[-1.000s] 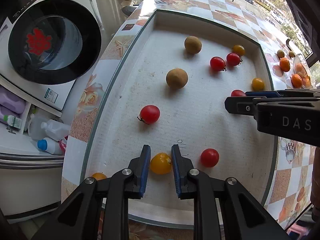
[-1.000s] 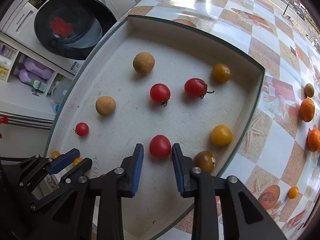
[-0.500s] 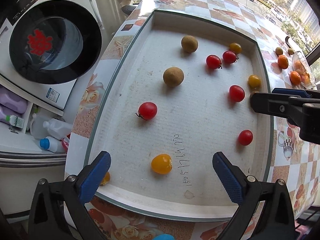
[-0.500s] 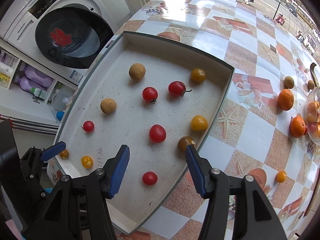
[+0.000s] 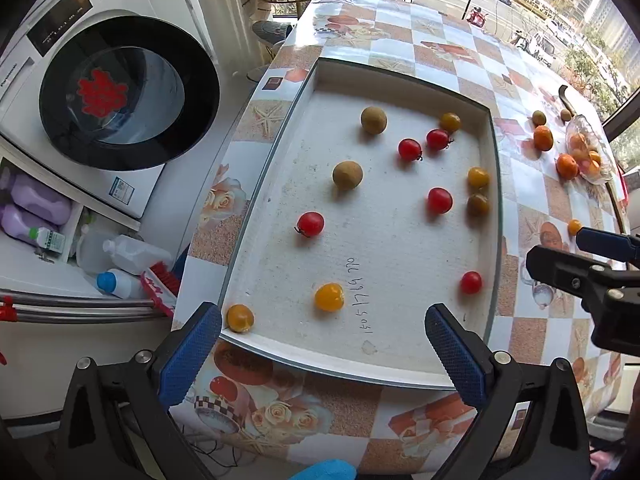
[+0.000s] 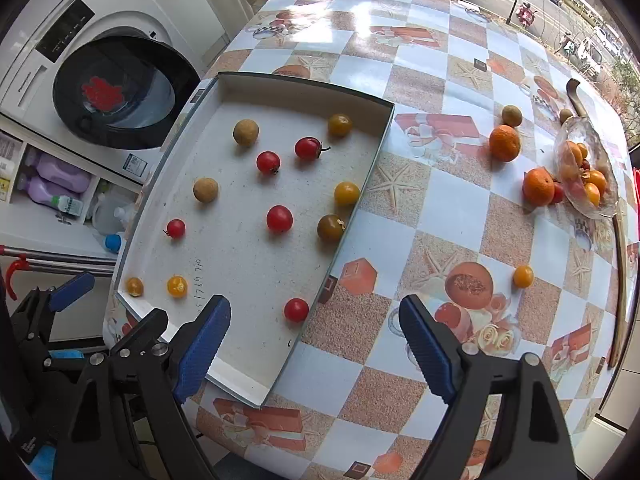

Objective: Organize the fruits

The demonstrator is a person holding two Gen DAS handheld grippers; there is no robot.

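**Desk:** What do you have on the left wrist view?

**Me:** My left gripper (image 5: 323, 354) has its fingers spread wide with nothing between them, over the near rim of the white tray (image 5: 400, 374) at lower centre. The yellow tomato (image 5: 329, 297) lies free on the tray's grainy, paper-like floor just above the fingers. Round, glossy red tomatoes (image 5: 439, 200) and two dull, rough brown fruits (image 5: 347, 175) are scattered up the middle of the frame. I judge one placement finished and the next pick not begun.

**Desk:** And the right wrist view?

**Me:** My right gripper (image 6: 314, 344) has just been opening; its ribbed blue fingers (image 6: 204, 340) stand apart and empty at lower centre, straddling the tray's right wall. A small red tomato (image 6: 296, 309) sits loose just above them. Fruit still lies outside: dimpled oranges (image 6: 505, 142) and a clear glass dish (image 6: 600, 210) at upper right, one small orange fruit (image 6: 523, 276) on the slick, patterned surface (image 6: 440, 208) at centre right.

**Desk:** Next move?

**Me:** Probably a reach to that stray fruit, closing gently; it looks smooth and apt to roll.
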